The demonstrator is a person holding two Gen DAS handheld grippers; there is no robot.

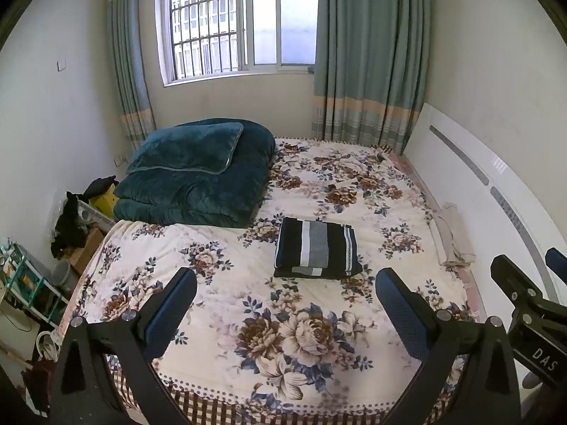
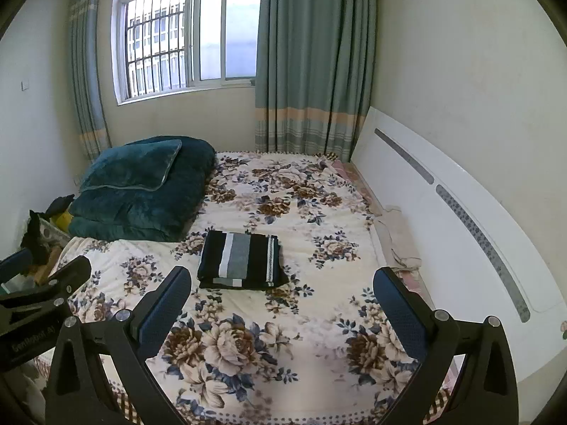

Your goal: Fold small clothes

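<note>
A folded garment (image 1: 317, 248) with black, white and grey stripes lies flat in the middle of the floral bedspread (image 1: 248, 301); the right wrist view shows the same garment (image 2: 242, 260) a little left of centre on the bedspread (image 2: 319, 219). My left gripper (image 1: 286, 285) is held above the bed's near part, open, with nothing between its blue-padded fingers. My right gripper (image 2: 281, 283) is open too, short of the garment and not touching it. Each gripper shows at the edge of the other's view: the right gripper (image 1: 531, 276) and the left gripper (image 2: 46, 264).
A folded dark green quilt with a pillow (image 1: 198, 173) fills the bed's far left corner. A crumpled beige cloth (image 1: 452, 239) lies by the white headboard (image 1: 478, 191) on the right. Clutter and a rack (image 1: 32, 283) stand on the floor to the left. Window and curtains are behind.
</note>
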